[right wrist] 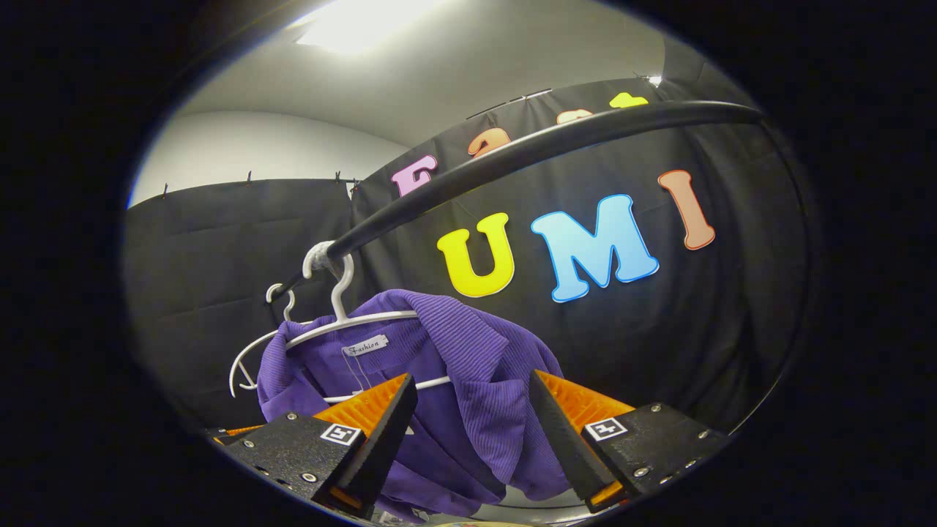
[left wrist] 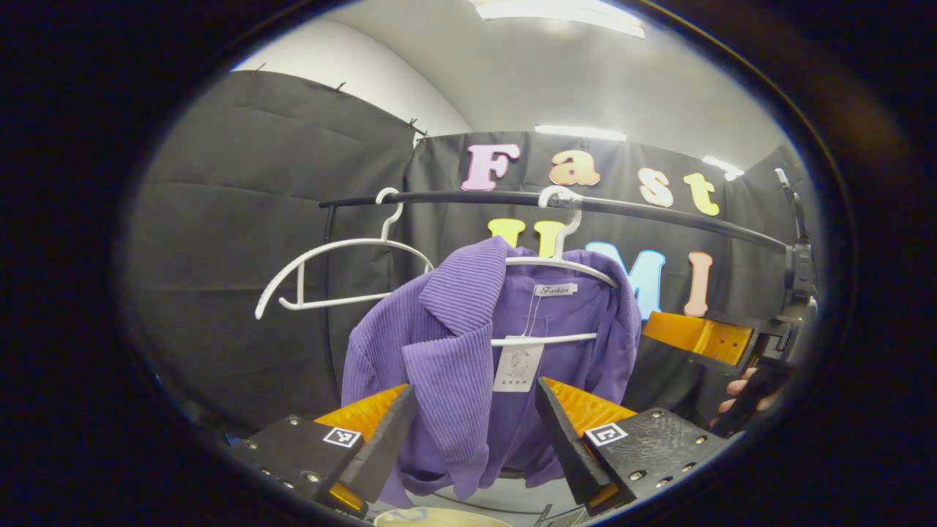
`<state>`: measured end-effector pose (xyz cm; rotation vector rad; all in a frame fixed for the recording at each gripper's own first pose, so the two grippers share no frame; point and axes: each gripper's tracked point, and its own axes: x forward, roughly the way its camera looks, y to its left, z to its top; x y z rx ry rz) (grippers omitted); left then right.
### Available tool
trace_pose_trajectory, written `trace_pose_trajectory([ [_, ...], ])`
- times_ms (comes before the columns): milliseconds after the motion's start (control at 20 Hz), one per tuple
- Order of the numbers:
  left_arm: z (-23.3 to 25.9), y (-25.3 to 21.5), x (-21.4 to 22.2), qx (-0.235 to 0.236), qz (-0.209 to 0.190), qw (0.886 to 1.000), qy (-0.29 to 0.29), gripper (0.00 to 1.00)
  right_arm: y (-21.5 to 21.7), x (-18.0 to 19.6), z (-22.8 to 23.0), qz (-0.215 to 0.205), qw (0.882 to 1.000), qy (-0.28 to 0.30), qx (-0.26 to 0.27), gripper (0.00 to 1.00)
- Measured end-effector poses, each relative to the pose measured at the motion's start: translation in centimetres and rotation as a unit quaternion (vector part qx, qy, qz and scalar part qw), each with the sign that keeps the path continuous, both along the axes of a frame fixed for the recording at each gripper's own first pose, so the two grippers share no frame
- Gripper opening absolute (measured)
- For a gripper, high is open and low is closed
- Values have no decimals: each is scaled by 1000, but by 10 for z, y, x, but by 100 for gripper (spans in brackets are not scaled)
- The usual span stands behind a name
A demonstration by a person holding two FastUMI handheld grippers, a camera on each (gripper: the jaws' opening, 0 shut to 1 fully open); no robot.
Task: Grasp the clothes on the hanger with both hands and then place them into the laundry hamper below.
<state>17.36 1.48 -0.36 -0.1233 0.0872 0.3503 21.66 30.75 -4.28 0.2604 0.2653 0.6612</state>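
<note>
Black rail spans booth. Purple jacket hangs on white hanger from rail; empty hanger beside it. Left gripper raised, jaws wide, jacket front just beyond. Right gripper raised, jaws wide, jacket shoulder between fingers, contact unclear. Hamper rim below.

- The white neck label of the purple shirt reads "Fashion", at 12 o'clock above the hang tag.
- The hang tag's print is too small to read.
</note>
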Motion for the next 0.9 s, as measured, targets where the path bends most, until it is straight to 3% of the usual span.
trace_pose_trajectory([
  [100,-4,9,10,-4,25,1000,-1,99,12,13,-10,-1,1000,7,-1,95],
  [150,-6,15,16,2,39,999,3,90,17,20,-13,-2,1000,9,1,95],
  [250,-9,25,28,17,61,998,11,94,24,33,-19,-5,1000,7,2,95],
  [350,-12,27,41,21,67,997,12,99,30,45,-22,-6,1000,5,6,95],
  [450,-16,30,52,22,73,997,14,95,33,54,-21,-11,1000,5,18,95],
  [650,-16,26,61,13,54,998,-3,95,35,59,-18,-29,999,-12,25,92],
  [800,-13,29,60,15,44,999,-3,51,33,62,-7,-40,998,-27,37,75],
  [850,-14,32,57,19,47,999,-2,46,34,62,-4,-39,998,-31,39,62],
  [900,-15,32,58,16,42,999,-1,41,37,60,-5,-37,998,-33,38,57],
])
